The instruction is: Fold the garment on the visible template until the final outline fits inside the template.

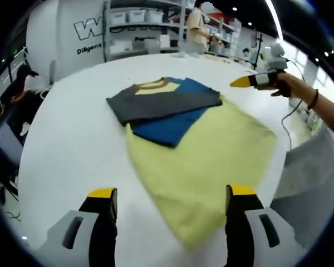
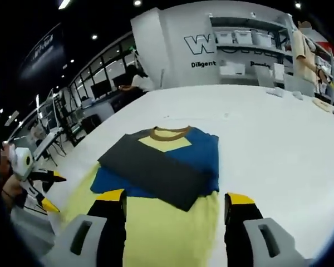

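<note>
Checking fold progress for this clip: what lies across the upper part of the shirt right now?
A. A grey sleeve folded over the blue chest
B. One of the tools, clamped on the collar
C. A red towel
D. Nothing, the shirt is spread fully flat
A: the grey sleeve lies folded across the shirt, below the collar, with both tools open and off the cloth.

White table (image 1: 72, 144), partly folded garment (image 1: 200, 144) on it

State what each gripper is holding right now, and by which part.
Nothing is held. The left gripper stands open above the near edge of the yellow part of the shirt. The right gripper is open too, over the shirt, jaws apart with no fabric between them.
</note>
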A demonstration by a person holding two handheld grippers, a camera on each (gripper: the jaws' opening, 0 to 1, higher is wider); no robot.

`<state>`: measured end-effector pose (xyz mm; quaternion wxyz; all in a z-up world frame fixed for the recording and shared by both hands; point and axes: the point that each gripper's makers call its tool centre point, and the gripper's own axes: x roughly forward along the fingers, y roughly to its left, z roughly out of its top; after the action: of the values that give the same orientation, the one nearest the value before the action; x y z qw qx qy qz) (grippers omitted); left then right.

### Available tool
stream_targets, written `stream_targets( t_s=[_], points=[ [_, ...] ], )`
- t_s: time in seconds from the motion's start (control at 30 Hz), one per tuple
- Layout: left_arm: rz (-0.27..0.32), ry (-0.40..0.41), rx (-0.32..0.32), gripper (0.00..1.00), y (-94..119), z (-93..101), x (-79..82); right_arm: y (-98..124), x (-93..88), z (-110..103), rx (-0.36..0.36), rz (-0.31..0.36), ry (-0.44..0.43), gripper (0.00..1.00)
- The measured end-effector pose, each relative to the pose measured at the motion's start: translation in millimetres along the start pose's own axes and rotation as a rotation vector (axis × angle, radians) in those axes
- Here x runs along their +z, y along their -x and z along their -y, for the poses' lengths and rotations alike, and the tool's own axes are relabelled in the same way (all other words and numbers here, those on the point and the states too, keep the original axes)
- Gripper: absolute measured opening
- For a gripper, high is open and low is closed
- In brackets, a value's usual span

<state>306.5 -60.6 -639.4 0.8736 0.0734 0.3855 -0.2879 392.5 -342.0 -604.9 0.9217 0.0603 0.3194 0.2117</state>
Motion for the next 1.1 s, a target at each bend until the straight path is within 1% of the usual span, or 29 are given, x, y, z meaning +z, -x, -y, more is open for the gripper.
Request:
stream_targets(
  t_s=[0.07,0.13,0.2,0.23,0.3,0.33,0.4,0.47,0.5,0.6,0.63,0.67,0.73,0.8,0.83,0.87,0.9,0.93,0.97,1.03,1.1],
  points=[
    [-0.006,0.007,-0.003,0.76,2,0.9,-3.0,4,-6.1,-5,0.012,-0.012,-0.004,0.73],
    [-0.014,0.008,-0.002,0.72,4,1.4,-5.6,12,-14.5,-11,0.020,-0.020,0.020,0.73],
    [-0.033,0.027,0.003,0.67,6,1.7,-11.5,16,-23.0,-14,0.020,-0.042,0.031,0.73],
    [-0.039,0.030,0.004,0.65,6,2.3,-13.8,20,-29.9,-16,0.022,-0.060,0.050,0.73],
    [-0.065,0.035,0.002,0.63,8,5.2,-21.0,27,-41.2,-18,0.016,-0.085,0.061,0.72],
    [-0.076,0.043,0.002,0.62,9,6.5,-24.1,29,-44.0,-18,0.016,-0.092,0.066,0.72],
    [-0.083,0.051,0.000,0.61,10,8.5,-27.4,36,-55.2,-18,0.016,-0.118,0.069,0.72],
    [-0.090,0.056,-0.006,0.60,12,11.2,-31.3,42,-63.0,-17,0.013,-0.136,0.074,0.71],
    [-0.091,0.055,-0.011,0.60,12,13.0,-33.3,46,-70.1,-17,0.014,-0.161,0.076,0.71],
    [-0.111,0.062,-0.010,0.59,10,15.9,-39.2,55,-81.5,-14,0.005,-0.180,0.083,0.68],
    [-0.113,0.064,-0.009,0.57,10,16.1,-40.0,57,-84.1,-12,0.000,-0.179,0.080,0.66],
    [-0.120,0.083,-0.014,0.54,9,18.2,-42.4,58,-89.9,-9,-0.008,-0.190,0.066,0.64],
    [-0.126,0.110,-0.023,0.50,9,21.3,-45.1,61,-99.0,-7,-0.020,-0.207,0.054,0.64],
    [-0.129,0.119,-0.023,0.47,9,22.4,-46.9,63,-105.5,-5,-0.026,-0.216,0.051,0.62],
    [-0.135,0.124,-0.016,0.45,9,22.1,-48.4,65,-111.4,-3,-0.038,-0.232,0.052,0.61],
    [-0.149,0.122,-0.006,0.43,9,21.6,-51.5,66,-114.8,-1,-0.051,-0.243,0.063,0.60],
    [-0.159,0.113,-0.002,0.42,9,22.0,-53.5,68,-121.0,2,-0.064,-0.265,0.085,0.58],
    [-0.168,0.109,0.002,0.41,9,22.1,-55.2,71,-127.3,4,-0.076,-0.298,0.089,0.56],
    [-0.175,0.111,0.009,0.39,9,22.0,-56.7,72,-132.7,6,-0.086,-0.316,0.101,0.53],
    [-0.193,0.118,0.013,0.36,9,24.2,-60.6,73,-137.0,8,-0.098,-0.324,0.107,0.50],
    [-0.197,0.151,0.014,0.32,8,25.7,-62.7,75,-140.5,9,-0.105,-0.332,0.105,0.48]
  ],
)
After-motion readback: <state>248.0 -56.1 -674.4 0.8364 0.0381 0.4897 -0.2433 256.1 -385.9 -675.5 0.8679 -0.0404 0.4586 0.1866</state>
